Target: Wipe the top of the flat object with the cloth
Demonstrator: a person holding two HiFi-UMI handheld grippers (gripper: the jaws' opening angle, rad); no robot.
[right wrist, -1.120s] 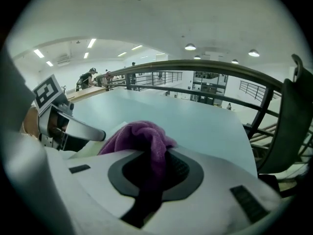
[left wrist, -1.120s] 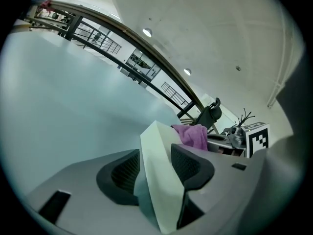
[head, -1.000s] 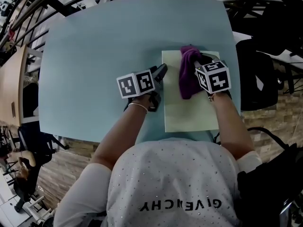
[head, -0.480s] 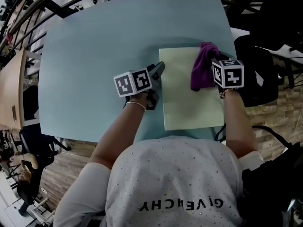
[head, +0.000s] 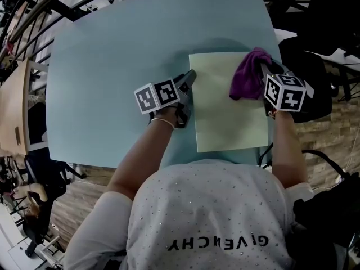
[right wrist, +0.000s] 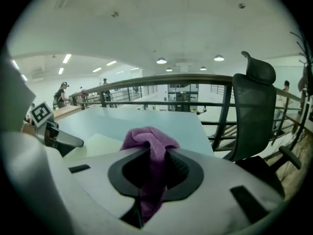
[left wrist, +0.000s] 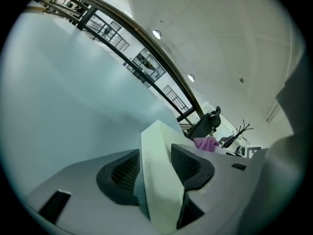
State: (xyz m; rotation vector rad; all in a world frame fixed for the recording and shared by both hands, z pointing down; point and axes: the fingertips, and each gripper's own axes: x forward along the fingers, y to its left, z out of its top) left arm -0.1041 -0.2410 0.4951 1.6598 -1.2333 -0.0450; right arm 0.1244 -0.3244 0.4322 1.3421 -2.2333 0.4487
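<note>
Two pinches: left gripper (left wrist: 154,163) fingers on flat object (head: 228,117) edge, right gripper (right wrist: 155,168) on cloth (head: 247,75); could overrun far corner, seemingly.

A smooth, pale blue rectangular tabletop (head: 112,66) fills the middle. Just off its right edge stands a black high-backed office chair (right wrist: 252,116). A dark metal railing (right wrist: 161,80) runs along the far side under round ceiling lights (right wrist: 162,61). Wood-plank flooring (head: 73,204) shows near left, below a light wooden counter (head: 14,103)
</note>
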